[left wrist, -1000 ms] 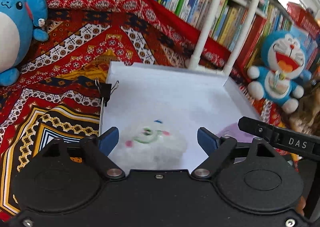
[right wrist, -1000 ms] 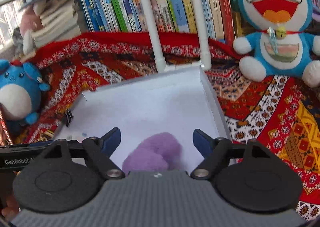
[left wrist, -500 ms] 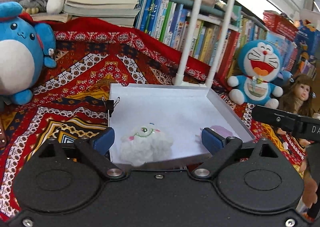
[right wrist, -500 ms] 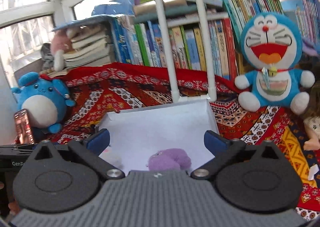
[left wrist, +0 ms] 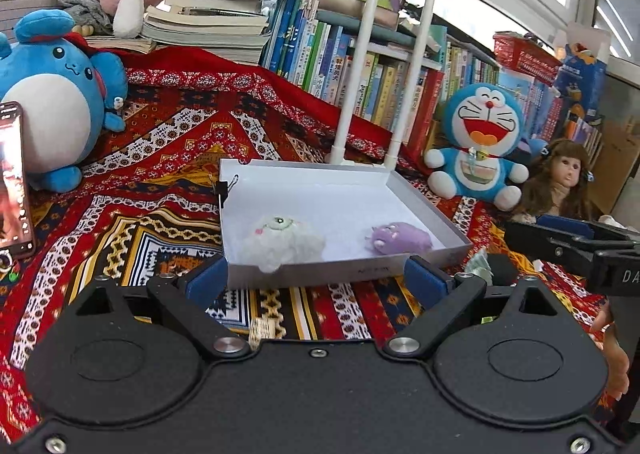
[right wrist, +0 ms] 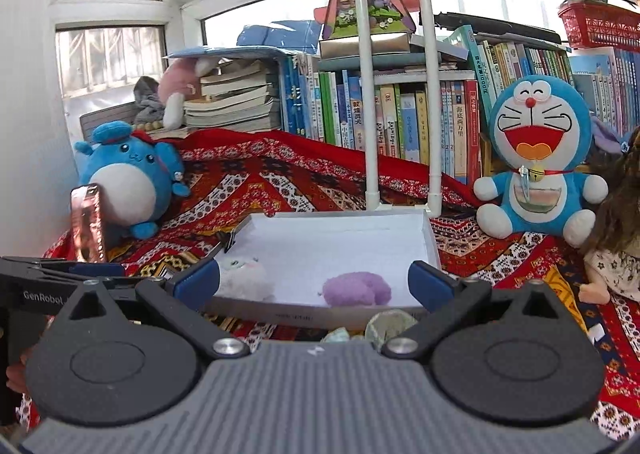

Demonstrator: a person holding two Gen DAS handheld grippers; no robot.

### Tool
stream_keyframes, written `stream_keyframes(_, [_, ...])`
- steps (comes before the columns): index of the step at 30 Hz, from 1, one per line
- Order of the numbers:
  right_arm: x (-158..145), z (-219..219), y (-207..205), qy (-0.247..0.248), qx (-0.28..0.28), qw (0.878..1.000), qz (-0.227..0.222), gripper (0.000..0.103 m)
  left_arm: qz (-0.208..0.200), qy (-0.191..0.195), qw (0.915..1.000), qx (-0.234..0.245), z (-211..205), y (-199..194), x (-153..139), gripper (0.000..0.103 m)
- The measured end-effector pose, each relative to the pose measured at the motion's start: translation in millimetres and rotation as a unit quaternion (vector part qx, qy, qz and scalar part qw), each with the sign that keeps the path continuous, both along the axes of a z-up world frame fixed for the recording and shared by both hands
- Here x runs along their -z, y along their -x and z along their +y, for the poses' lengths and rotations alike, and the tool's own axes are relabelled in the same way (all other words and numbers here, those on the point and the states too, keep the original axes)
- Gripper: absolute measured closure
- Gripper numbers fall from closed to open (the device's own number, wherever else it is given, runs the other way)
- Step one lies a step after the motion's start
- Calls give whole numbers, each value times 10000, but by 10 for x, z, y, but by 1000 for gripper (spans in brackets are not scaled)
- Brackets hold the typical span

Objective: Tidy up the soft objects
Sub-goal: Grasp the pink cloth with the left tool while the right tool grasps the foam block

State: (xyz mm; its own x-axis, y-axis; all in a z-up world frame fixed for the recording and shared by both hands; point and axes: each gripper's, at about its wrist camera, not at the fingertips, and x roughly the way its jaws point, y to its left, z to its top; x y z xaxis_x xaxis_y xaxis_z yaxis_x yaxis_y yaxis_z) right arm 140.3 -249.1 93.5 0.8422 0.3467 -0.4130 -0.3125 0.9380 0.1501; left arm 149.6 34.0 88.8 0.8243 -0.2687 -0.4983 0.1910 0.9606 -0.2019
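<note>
My right gripper (right wrist: 314, 280) gapes empty before the shallow white cardboard tray (right wrist: 430, 242), holding a fluffy purple plush (right wrist: 356, 289) and a white one (right wrist: 244, 276).

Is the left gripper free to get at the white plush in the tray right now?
Probably yes. The left gripper is open and empty, short of the tray. The white plush lies just behind the low near wall, nothing over it; the purple plush sits apart.
</note>
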Motion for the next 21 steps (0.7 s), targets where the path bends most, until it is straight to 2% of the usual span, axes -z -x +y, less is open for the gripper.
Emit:
stream_keyframes(10, [181, -91, 309, 50, -121, 9999, -32, 0, -182, -87, 9997, -119, 87, 407, 108, 4])
stream_keyframes(16, [320, -130, 595, 19, -256, 9988, -413, 0, -111, -24, 9995, -282, 183, 535, 218, 4])
stream_keyframes(21, [424, -75, 802, 314, -232, 9977, -558, 0, -203, -63, 9990, -390, 226, 652, 317, 1])
